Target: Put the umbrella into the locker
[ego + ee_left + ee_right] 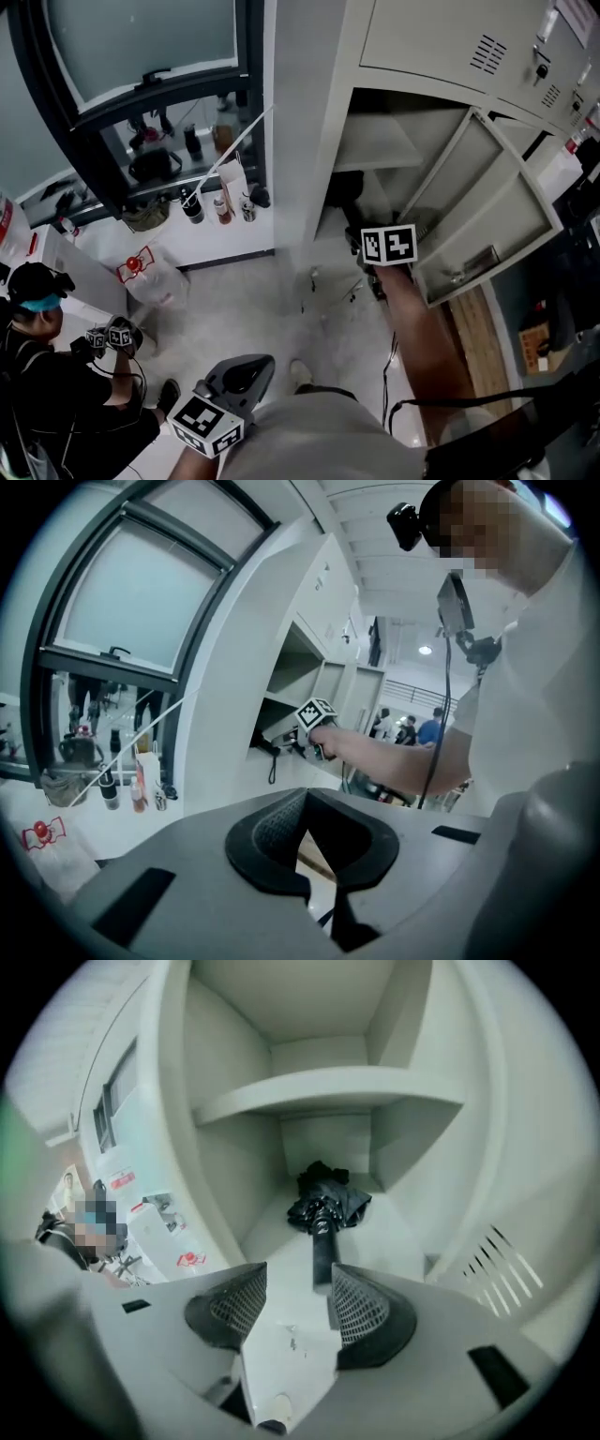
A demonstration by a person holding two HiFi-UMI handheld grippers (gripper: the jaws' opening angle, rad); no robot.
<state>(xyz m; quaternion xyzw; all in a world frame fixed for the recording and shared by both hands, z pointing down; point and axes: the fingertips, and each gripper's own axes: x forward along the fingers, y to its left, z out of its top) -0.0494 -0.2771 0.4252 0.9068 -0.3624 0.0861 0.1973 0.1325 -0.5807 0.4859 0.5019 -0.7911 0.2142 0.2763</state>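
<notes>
A black folded umbrella (324,1206) lies on the floor of the open locker (178,1147), under its shelf (319,1089), with the handle (322,1258) pointing back at me. My right gripper (298,1290) is open just in front of the handle end, and its pads do not touch it. In the head view its marker cube (389,245) hangs at the locker mouth. Low beside my body, my left gripper (305,799) is shut with nothing in it; it also shows at the bottom of the head view (246,367).
The locker door (487,211) stands swung open to the right. A white plastic bag (150,275) sits on the floor to the left. Bottles (220,202) line the sill under a dark-framed window (141,56). Another person (42,375) sits at the lower left.
</notes>
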